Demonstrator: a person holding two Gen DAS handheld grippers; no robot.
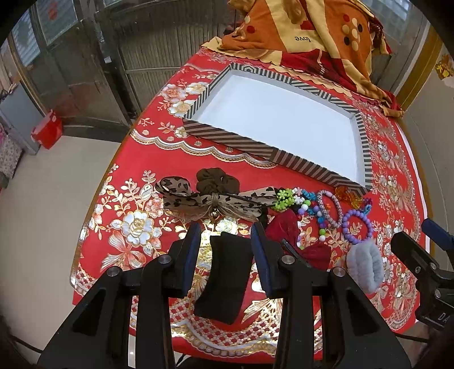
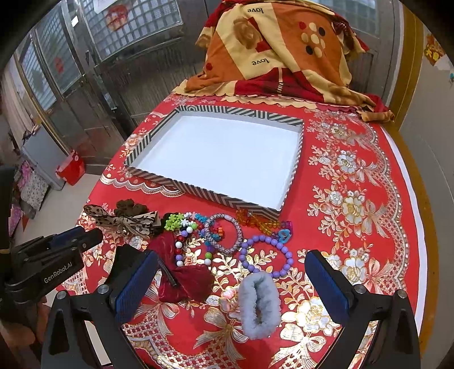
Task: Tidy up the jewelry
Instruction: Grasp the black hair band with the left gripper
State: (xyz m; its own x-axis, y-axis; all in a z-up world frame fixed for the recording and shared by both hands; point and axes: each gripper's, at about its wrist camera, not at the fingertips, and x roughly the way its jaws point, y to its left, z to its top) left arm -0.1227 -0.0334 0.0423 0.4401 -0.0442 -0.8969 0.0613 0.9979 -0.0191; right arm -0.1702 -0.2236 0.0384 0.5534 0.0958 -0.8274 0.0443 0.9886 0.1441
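While left tongs (image 1: pixel 225 231) straddle black band (image 1: pixel 224 275), right tongs (image 2: pixel 231 265) gape

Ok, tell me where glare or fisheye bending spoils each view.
Left wrist view: the gold foil on the tablecloth glints, and the striped tray bows with black vignette at the corners. Right wrist view: the table edge curves strongly at right; the tray's white floor looks washed out and featureless; items stay sharp.

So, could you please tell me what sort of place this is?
Probably a home: a table under a red floral tablecloth, a patterned blanket heaped at its far end, and a glass-block wall behind.
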